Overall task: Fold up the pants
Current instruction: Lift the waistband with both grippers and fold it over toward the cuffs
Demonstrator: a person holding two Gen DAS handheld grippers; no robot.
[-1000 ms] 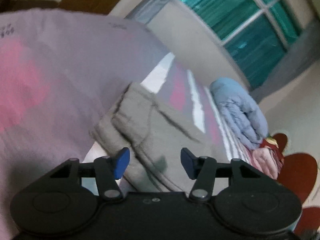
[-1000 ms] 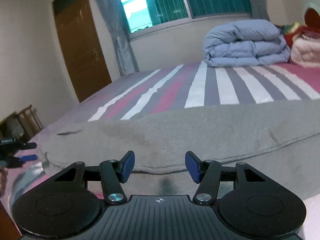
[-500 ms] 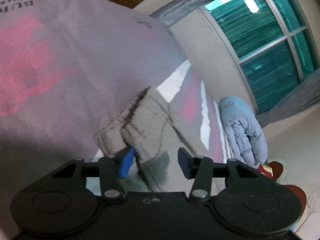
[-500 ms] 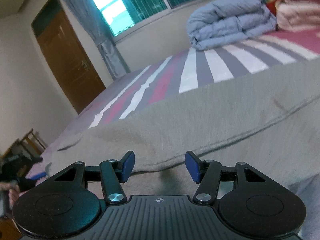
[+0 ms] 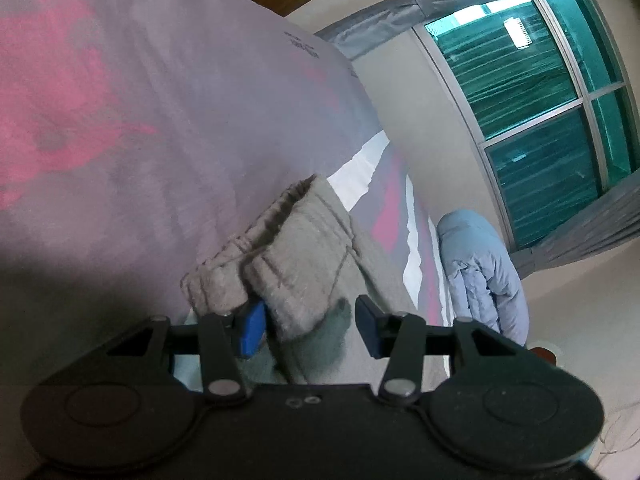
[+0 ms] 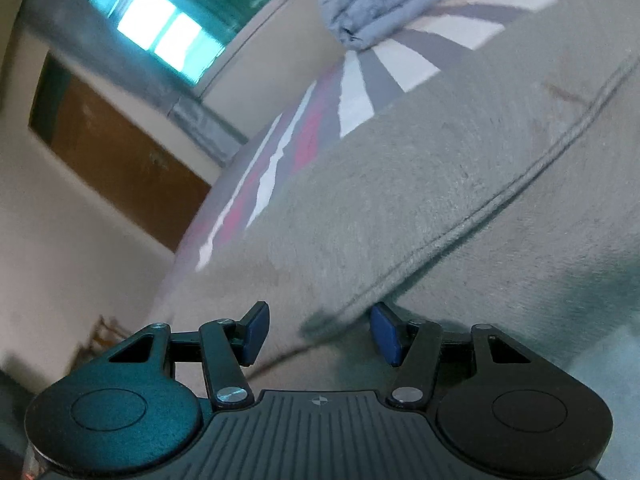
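The grey pants [image 5: 304, 248] lie on the striped bed. In the left wrist view a bunched end of them with ribbed hems sits between the fingers of my left gripper [image 5: 310, 330]. Its jaws are closing: the left pad [image 5: 250, 328] touches the fabric, and the right pad [image 5: 368, 332] stands clear of it. In the right wrist view the pants [image 6: 420, 184] fill the middle, with a stitched folded edge running down to my right gripper [image 6: 320, 330]. That gripper is open, with the edge lying between its blue pads and gaps on both sides.
A folded pale blue quilt [image 5: 480, 272] [image 6: 372, 4] lies at the far end of the bed. The sheet [image 5: 384, 216] has white, grey and pink stripes. Lilac cloth with a pink print [image 5: 120, 100] fills the left wrist view's left. A window [image 5: 540, 100] and a brown door [image 6: 120, 152] are behind.
My left gripper has come closer to the bunched end and its fingers have narrowed around it. The right gripper has rolled and sunk towards the pants' folded edge, its opening unchanged.
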